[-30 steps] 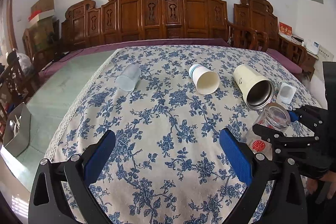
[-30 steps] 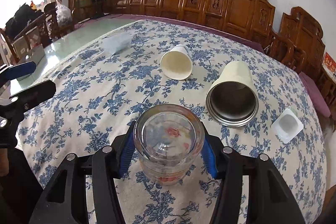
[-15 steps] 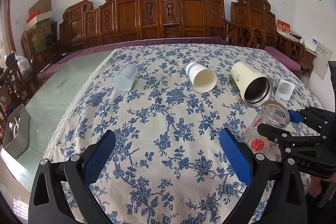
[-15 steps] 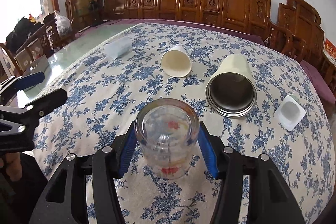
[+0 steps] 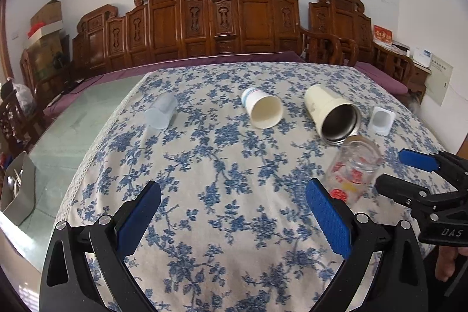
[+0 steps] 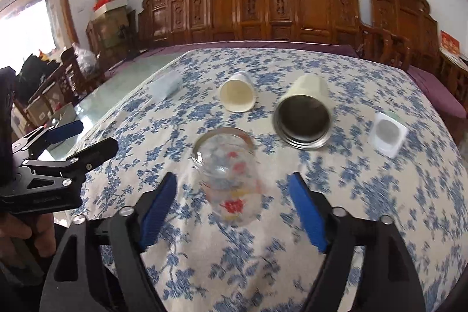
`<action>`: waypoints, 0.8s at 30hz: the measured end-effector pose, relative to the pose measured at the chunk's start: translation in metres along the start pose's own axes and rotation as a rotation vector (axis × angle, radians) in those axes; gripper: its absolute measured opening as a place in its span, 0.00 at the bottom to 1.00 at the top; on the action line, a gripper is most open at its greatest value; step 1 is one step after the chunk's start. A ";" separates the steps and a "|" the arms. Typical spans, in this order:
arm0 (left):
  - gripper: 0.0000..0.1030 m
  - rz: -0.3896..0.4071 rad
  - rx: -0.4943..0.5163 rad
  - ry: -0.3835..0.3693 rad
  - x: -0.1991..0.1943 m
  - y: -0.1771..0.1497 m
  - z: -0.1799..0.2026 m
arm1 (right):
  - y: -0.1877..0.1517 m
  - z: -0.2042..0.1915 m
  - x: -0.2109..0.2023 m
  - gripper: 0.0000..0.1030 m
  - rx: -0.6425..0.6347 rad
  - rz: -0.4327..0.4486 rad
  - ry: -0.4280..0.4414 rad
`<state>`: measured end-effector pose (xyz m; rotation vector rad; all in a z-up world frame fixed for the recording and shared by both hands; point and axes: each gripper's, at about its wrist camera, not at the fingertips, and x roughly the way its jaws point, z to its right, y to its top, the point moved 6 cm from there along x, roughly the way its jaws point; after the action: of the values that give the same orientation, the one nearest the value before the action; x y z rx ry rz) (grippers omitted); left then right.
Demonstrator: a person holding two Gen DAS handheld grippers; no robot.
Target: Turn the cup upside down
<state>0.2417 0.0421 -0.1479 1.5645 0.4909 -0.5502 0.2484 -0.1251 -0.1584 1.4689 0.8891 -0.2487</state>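
Note:
A clear glass cup (image 6: pixel 231 177) with red and yellow prints stands mouth up on the flowered tablecloth, also seen in the left wrist view (image 5: pixel 352 168). My right gripper (image 6: pixel 234 209) is open, its blue pads (image 6: pixel 158 208) apart on either side of the cup and not touching it. It shows from the side in the left wrist view (image 5: pixel 409 174). My left gripper (image 5: pixel 234 221) is open and empty over the cloth, to the left of the cup.
A paper cup (image 5: pixel 263 110), a cream steel-lined tumbler (image 5: pixel 333 116) and a clear plastic cup (image 5: pixel 161 113) lie on their sides. A small white container (image 5: pixel 381 120) sits at the right. Carved wooden chairs (image 5: pixel 234 22) stand behind the table.
My right gripper was shut on the glass cup and has opened and drawn back. The cup now stands free on the cloth. The left gripper barely moved.

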 end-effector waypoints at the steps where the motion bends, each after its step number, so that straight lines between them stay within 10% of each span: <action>1: 0.93 0.003 0.008 -0.003 -0.003 0.001 0.004 | -0.001 0.005 -0.007 0.87 0.009 0.009 -0.015; 24: 0.93 0.121 -0.010 0.019 -0.149 0.008 0.045 | -0.002 0.010 -0.173 0.98 0.050 0.253 -0.079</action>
<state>0.1263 -0.0004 -0.0523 1.5798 0.4099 -0.4405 0.1353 -0.1977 -0.0493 1.5900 0.6302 -0.1407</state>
